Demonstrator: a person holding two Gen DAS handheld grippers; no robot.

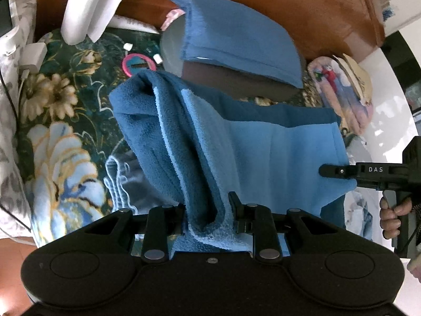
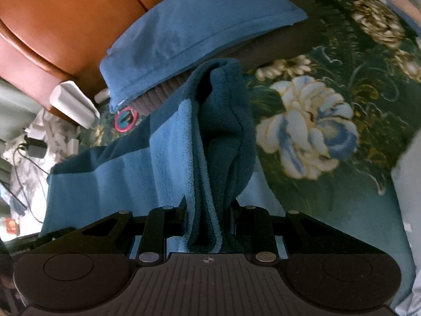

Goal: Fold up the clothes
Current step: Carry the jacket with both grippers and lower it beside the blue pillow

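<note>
Left wrist view: the left hand-held gripper (image 1: 208, 210) pinches a bunched edge of a blue fleece garment (image 1: 210, 142) between its two fingers; the cloth fills the gap and rises straight ahead of the fingers in a thick rolled fold, darker blue on the outside, paler blue on the inside; from that fold the garment stretches flat to the right, pale with a dark band along its far edge, as far as the right hand-held gripper (image 1: 326, 171), whose black tip touches the cloth's right edge; a hand (image 1: 394, 216) grips its handle at the frame's right side. Beyond the garment, ahead of the fingers, lies a second blue cloth (image 1: 236, 44), folded and draped over a grey cushion (image 1: 173, 47); a flowered green bedspread (image 1: 65, 110) lies under everything; a pink ring (image 1: 138, 64) sits ahead and to the left.

Right wrist view: the right hand-held gripper (image 2: 208, 218) is pressed on a gathered fold of the same blue fleece garment (image 2: 210, 131); the fold stands up ahead of the fingers, dark and pale layers side by side; the rest spreads away to the left, hanging slack; the second blue cloth (image 2: 189, 31) lies further ahead; the flowered green bedspread (image 2: 329, 131) fills the right side; an orange-brown headboard (image 2: 58, 26) sits ahead on the left.
</note>
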